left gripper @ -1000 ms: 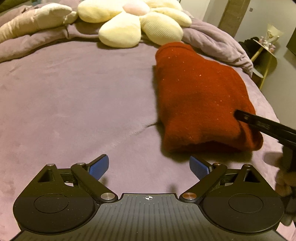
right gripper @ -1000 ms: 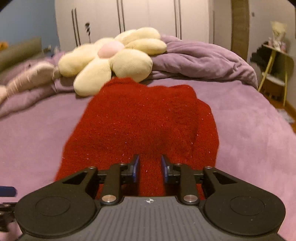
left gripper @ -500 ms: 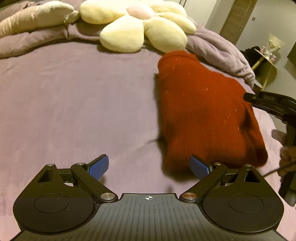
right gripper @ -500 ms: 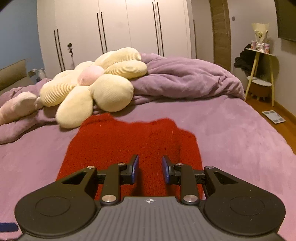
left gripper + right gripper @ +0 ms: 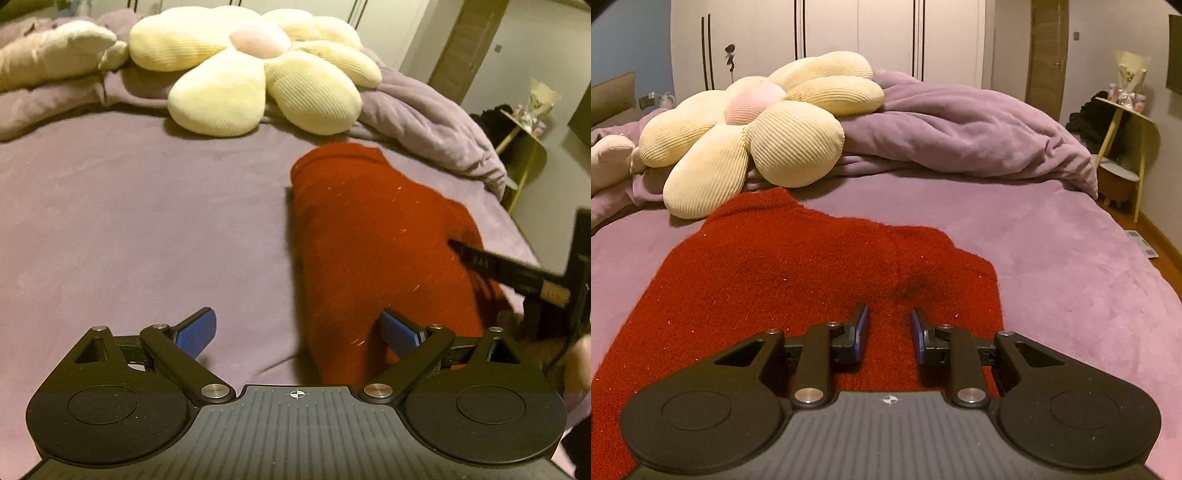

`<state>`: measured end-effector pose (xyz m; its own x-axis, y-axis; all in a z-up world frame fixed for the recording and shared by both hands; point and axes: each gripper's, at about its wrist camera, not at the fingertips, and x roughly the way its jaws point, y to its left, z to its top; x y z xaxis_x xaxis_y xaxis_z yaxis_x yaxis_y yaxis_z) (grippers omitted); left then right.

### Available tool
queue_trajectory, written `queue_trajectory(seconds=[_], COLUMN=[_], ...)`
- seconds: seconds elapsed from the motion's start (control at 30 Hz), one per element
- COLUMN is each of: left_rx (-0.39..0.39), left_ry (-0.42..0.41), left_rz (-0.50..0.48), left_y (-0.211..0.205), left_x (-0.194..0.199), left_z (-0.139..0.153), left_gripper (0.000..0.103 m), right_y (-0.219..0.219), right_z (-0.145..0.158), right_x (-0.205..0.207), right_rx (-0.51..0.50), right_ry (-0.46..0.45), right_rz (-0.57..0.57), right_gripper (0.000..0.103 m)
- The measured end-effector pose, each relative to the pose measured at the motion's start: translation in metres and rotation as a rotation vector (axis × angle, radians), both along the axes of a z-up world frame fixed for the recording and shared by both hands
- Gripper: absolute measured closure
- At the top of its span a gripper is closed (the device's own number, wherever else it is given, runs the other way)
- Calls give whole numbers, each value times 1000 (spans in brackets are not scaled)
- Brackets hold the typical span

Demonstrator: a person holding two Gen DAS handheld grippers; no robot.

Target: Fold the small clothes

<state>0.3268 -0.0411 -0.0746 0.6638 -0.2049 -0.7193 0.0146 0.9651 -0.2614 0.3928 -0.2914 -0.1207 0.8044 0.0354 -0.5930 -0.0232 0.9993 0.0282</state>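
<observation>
one red sweater (image 5: 798, 280) lies folded mid-frame on the purple bed (image 5: 1071, 266), one flower cushion (image 5: 757, 136) upper left, two tongs: left tongs (image 5: 297, 332) spread wide, right tongs (image 5: 889, 334) narrowing, gripping nothing.

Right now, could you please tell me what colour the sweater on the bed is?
Red; the sweater shows best in the right wrist view.

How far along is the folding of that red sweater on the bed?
Mostly done: the red sweater already lies in a compact folded bundle on the purple bed. The right hand-held gripper hovers over it, jaws narrowly apart, gripping nothing. Perhaps one fold remains.
</observation>
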Motion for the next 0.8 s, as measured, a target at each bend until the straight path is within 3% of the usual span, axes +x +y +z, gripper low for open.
queue_trajectory(seconds=[0.1,0.2,0.27,0.33,0.43,0.53,0.7,0.73,0.77,0.8], left_rx=[-11,7,15,14,38,61,91,91,100,122], left_ry=[-8,1,-1,11,47,44,43,49,54,54], left_rz=[-22,-48,-61,-81,-118,-118,-69,-68,-68,-69], left_y=[1,1,1,-2,-14,-22,-21,-22,-23,-25], left_x=[-8,-22,-37,-50,-59,-59,-43,-40,-38,-35], left_z=[0,-6,-13,-21,-34,-36,-34,-34,-36,-37], left_gripper=[4,4,3,3,3,3,3,3,3,3], right_y=[-5,-21,-36,-51,-66,-74,-73,-72,-71,-70], right_z=[13,19,13,-2,-26,-45,-31,-30,-33,-37], right_x=[-25,-80,-122,-160,-188,-190,-174,-166,-158,-151], right_rx=[67,182,273,397,546,704,803,816,829,838], right_ry=[-28,-84,-90,-70,-10,50,-6,-1,12,29], right_rz=[33,37,6,-34,-90,-119,-89,-89,-94,-105], right_gripper=[80,72,47,43,43,43,46,49,61,67])
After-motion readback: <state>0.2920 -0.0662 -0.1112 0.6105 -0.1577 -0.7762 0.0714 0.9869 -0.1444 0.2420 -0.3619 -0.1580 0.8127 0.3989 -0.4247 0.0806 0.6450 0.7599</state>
